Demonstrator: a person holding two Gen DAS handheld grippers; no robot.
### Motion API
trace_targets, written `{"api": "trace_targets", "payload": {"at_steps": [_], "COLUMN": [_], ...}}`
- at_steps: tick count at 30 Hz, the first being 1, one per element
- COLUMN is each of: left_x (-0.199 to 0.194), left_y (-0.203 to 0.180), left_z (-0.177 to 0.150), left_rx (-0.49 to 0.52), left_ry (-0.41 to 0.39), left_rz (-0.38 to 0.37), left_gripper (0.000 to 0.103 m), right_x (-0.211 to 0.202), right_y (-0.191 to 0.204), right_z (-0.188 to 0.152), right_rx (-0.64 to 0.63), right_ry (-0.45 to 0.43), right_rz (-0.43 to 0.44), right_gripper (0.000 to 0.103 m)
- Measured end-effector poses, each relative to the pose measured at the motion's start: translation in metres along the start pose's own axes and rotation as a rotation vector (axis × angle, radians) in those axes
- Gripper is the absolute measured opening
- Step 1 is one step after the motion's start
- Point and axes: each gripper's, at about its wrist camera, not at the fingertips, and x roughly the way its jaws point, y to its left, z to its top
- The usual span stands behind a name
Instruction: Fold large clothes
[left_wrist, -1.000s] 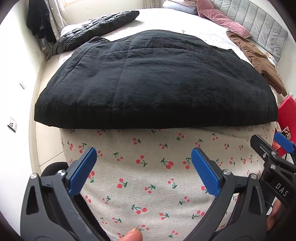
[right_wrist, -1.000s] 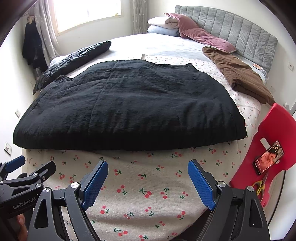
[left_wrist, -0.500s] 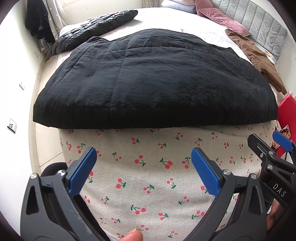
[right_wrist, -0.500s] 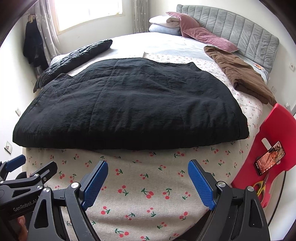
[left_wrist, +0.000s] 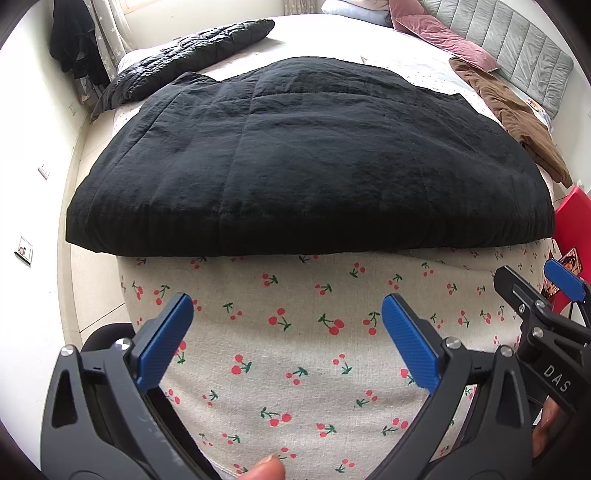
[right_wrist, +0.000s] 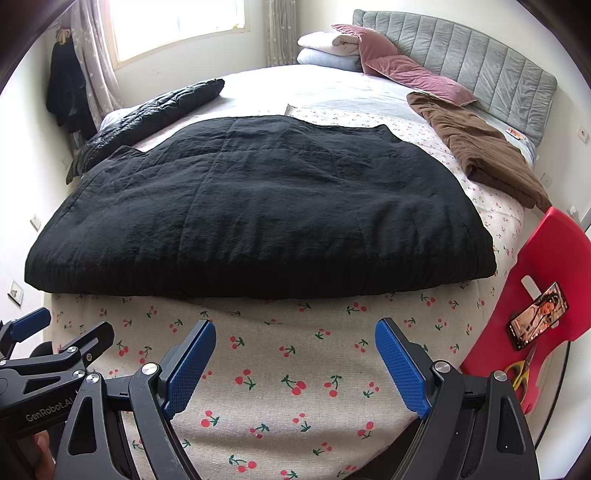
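A large black quilted garment (left_wrist: 310, 158) lies spread flat on the cherry-print bed sheet (left_wrist: 288, 354), its ribbed hem toward me. It also shows in the right wrist view (right_wrist: 258, 210). My left gripper (left_wrist: 288, 325) is open and empty, above the sheet just short of the hem. My right gripper (right_wrist: 295, 350) is open and empty, likewise short of the hem. The right gripper shows at the right edge of the left wrist view (left_wrist: 532, 284); the left gripper shows at the left edge of the right wrist view (right_wrist: 62, 328).
A black puffer jacket (right_wrist: 147, 114) lies at the far left of the bed. A folded brown garment (right_wrist: 480, 147) lies at the far right by pink pillows (right_wrist: 406, 70). A red chair (right_wrist: 546, 280) with a phone (right_wrist: 539, 319) and scissors stands right of the bed.
Both grippers have drifted slightly back and up from the garment; the hem sits a little farther away. Both stay open and empty.
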Motion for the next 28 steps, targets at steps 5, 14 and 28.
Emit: {"api": "trace_targets", "payload": {"at_steps": [5, 14, 28], "left_x": [0.001, 0.002, 0.023], "left_y": [0.0, 0.001, 0.003], "left_z": [-0.001, -0.001, 0.004], "left_rx": [0.001, 0.001, -0.006], "left_ry": [0.002, 0.004, 0.01], "left_rz": [0.0, 0.003, 0.067], "left_gripper": [0.102, 0.102, 0.102], "right_x": [0.001, 0.002, 0.028], "right_y": [0.001, 0.001, 0.011], "right_z": [-0.001, -0.001, 0.002], "right_rx": [-0.004, -0.006, -0.004], "right_ry": [0.004, 0.007, 0.039], "right_rz": [0.0, -0.004, -0.017], "right_gripper": [0.089, 0.089, 0.089]}}
